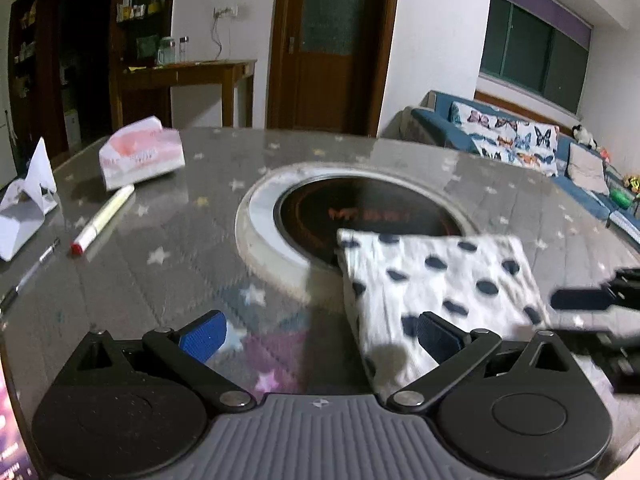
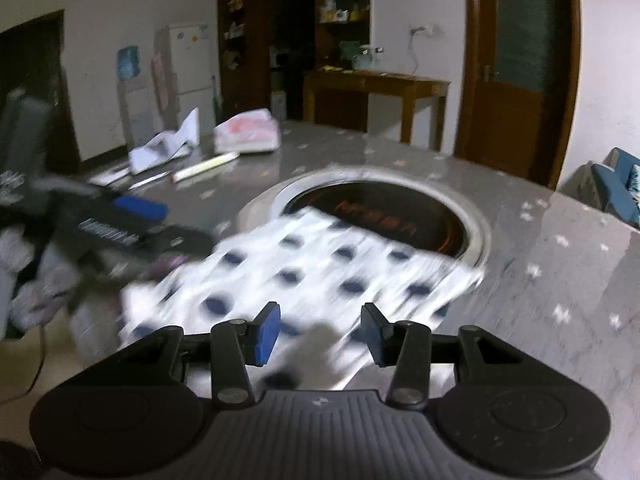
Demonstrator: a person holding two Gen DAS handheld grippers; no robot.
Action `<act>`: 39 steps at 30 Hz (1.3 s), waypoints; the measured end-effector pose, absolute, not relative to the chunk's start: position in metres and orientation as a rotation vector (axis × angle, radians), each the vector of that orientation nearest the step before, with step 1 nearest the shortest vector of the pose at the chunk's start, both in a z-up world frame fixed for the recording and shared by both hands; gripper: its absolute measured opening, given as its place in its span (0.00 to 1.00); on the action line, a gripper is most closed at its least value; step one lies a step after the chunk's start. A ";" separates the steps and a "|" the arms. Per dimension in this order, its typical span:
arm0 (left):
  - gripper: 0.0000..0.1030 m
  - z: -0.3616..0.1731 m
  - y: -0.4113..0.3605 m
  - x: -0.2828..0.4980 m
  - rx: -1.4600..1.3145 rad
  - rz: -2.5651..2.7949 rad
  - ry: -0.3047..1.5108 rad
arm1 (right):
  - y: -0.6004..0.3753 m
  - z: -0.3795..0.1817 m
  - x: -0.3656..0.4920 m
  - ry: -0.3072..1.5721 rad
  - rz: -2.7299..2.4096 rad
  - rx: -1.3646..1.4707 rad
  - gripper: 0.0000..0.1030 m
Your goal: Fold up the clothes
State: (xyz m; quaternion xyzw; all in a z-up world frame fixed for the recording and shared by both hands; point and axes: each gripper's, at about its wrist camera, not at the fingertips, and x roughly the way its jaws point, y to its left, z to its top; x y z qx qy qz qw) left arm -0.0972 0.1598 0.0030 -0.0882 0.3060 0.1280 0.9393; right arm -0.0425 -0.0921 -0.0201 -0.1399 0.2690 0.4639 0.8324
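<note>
- The polka-dot cloth [image 2: 320, 276] looks pretty much folded already: a compact rectangle lying flat, just ahead of the right gripper [image 2: 320, 330] and half over the round cooktop [image 2: 472, 224] set into the table.
- Right gripper's jaws are partly spread, nothing pinched.
- Left gripper [image 1: 320, 334] is spread wide and empty, with the cloth just off its right finger.
- Judging by that, what's left is maybe one more fold or setting it aside.

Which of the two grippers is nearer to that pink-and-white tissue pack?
The left. The left gripper sits over the table beside the folded polka-dot cloth, on the side of the tissue pack. The right gripper hangs over the cloth, farther away.
</note>
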 end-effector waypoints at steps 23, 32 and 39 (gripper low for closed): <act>1.00 -0.012 0.164 -0.088 -0.160 0.288 0.690 | -0.075 -0.034 -0.001 0.605 0.997 -0.300 0.46; 1.00 -0.017 0.149 -0.104 -0.123 0.288 0.706 | -0.086 -0.039 -0.074 0.597 1.166 -0.399 0.49; 1.00 -0.017 0.148 -0.118 -0.133 0.309 0.705 | -0.092 -0.035 -0.080 0.559 1.150 -0.393 0.50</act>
